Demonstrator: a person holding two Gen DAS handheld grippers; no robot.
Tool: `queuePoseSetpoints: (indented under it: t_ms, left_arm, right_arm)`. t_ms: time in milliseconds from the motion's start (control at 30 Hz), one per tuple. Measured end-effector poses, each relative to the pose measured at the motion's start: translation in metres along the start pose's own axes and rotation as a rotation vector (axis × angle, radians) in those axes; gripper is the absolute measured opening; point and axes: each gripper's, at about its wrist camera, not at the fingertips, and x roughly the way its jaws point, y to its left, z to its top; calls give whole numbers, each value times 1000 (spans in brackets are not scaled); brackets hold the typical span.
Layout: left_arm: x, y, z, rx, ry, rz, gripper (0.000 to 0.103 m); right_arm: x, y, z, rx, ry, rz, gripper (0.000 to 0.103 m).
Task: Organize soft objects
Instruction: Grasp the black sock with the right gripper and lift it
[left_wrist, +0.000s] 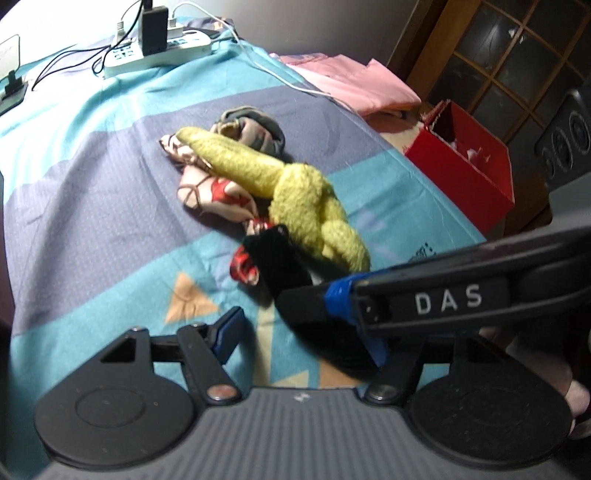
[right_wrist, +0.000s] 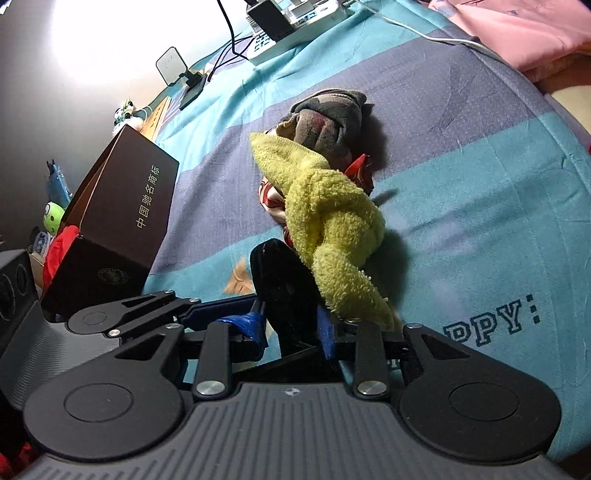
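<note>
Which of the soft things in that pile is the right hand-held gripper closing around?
The black fabric piece, at the near end of the pile between the right hand-held gripper fingers; the knotted yellow-green towel lies over it, beyond.

A teal and purple bedsheet (left_wrist: 92, 177) covers the bed. Near its far edge lies a white power strip (left_wrist: 159, 55) with a black adapter (left_wrist: 153, 31) plugged in, and a white cable (left_wrist: 258, 62) trails from it toward the right edge. A pink folded cloth (left_wrist: 351, 85) sits at the far right corner. Beyond the right edge stands a red box (left_wrist: 476, 184). A dark brown box (right_wrist: 122, 221) with gold lettering stands at the left edge.
</note>
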Motion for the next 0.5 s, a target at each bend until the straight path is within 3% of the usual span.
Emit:
queuePoseSetpoints:
  t_ms: [300,367,500]
  left_arm:
    - [1,3,1,-7,-25,-26,36]
    - [-3,7,-2,-13,-14,-30,23]
    - [-20,18,-11,-26,-2,-49,18]
  right_arm:
    - [8,-5,14,64,60,113,10]
    - [7,-3,11,78,76,127,10]
    - [10,11,6,94,112,181,11]
